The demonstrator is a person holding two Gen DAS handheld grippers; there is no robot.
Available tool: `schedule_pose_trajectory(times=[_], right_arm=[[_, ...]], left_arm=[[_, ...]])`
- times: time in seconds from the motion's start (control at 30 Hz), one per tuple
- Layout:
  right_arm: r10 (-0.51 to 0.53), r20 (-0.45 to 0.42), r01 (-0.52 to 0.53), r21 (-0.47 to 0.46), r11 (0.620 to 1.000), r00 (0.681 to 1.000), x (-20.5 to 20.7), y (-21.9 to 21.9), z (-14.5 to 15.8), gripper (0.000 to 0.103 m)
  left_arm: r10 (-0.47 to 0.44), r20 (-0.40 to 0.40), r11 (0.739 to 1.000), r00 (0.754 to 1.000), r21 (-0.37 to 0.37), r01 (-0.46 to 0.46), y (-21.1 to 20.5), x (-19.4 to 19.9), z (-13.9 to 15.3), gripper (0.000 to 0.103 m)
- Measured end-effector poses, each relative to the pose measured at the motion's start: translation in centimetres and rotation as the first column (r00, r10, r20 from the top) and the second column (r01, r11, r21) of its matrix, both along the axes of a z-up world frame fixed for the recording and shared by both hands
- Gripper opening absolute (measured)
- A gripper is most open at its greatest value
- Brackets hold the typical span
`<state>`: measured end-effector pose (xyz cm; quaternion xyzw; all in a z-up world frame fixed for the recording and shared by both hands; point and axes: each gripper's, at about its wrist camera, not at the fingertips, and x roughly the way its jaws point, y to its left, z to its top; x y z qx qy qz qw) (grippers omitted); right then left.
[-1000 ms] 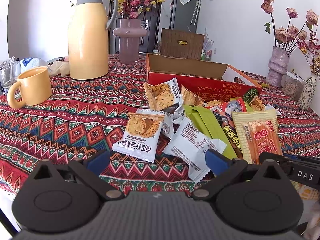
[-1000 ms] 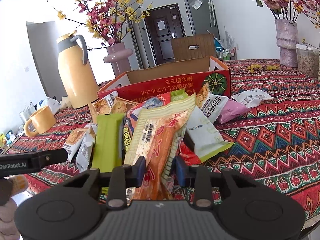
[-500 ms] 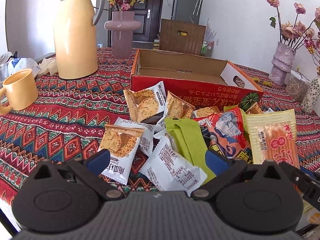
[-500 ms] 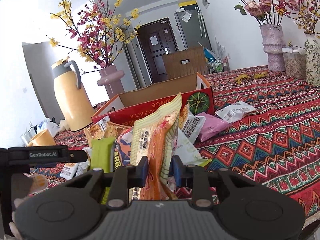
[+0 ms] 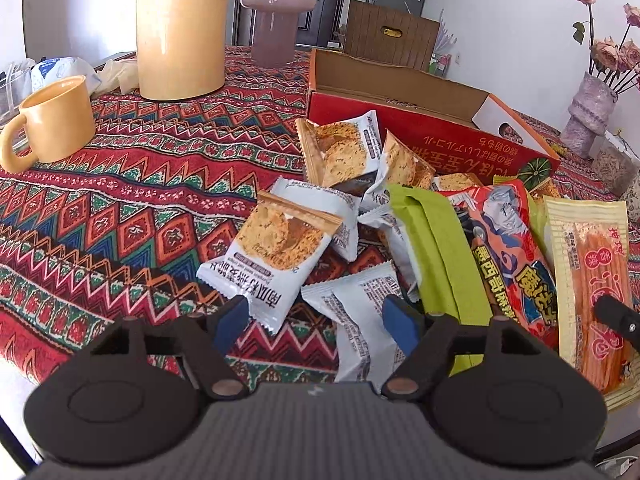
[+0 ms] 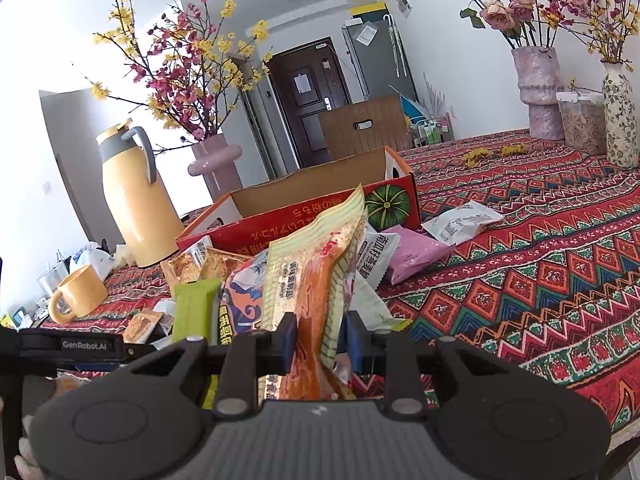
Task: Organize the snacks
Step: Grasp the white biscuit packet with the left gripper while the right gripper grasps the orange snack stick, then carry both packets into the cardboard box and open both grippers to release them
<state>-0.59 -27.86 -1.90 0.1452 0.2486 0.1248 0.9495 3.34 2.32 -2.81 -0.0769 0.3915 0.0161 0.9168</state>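
Partly hidden, the orange snack packet (image 6: 320, 280) sits clamped in the right gripper (image 6: 320, 344).

"GenRobot.AI" printed in white on the black bar (image 6: 86, 346) left of the fingers, Chinese characters printed on the snack packets and red box, not legible enough to be transcribed

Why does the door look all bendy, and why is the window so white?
Right wrist view: the fisheye lens bends the door, and daylight behind the yellow jug washes out white. Left wrist view: the snack packets stay sharp, with dark rounded corners.
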Motion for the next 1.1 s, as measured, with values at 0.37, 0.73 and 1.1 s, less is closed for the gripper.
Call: schedule_pose_trajectory(times=[0.37, 0.73, 1.1], right_arm=[[-0.001, 0.0, 0.001, 0.001, 1.0, 1.0, 0.0, -0.1, 0.0, 0.025], [-0.001, -0.001, 0.001, 0.005, 1.0, 1.0, 0.0, -0.1, 0.1, 0.025], [-0.01, 0.041, 0.009, 0.015, 1.0, 0.999, 0.9, -0.6, 1.6, 0.025]], left_arm=[[-0.032, -0.025, 0.999, 0.999, 0.038, 0.033, -2.5, 0.1, -0.1, 0.075], [-0.066, -0.016, 0.997, 0.998, 0.044, 0.066, -2.7, -0.3, -0.3, 0.042], [-0.092, 0.117, 0.995, 0.989, 0.058, 0.086, -2.3, -1.0, 3.3, 0.042]])
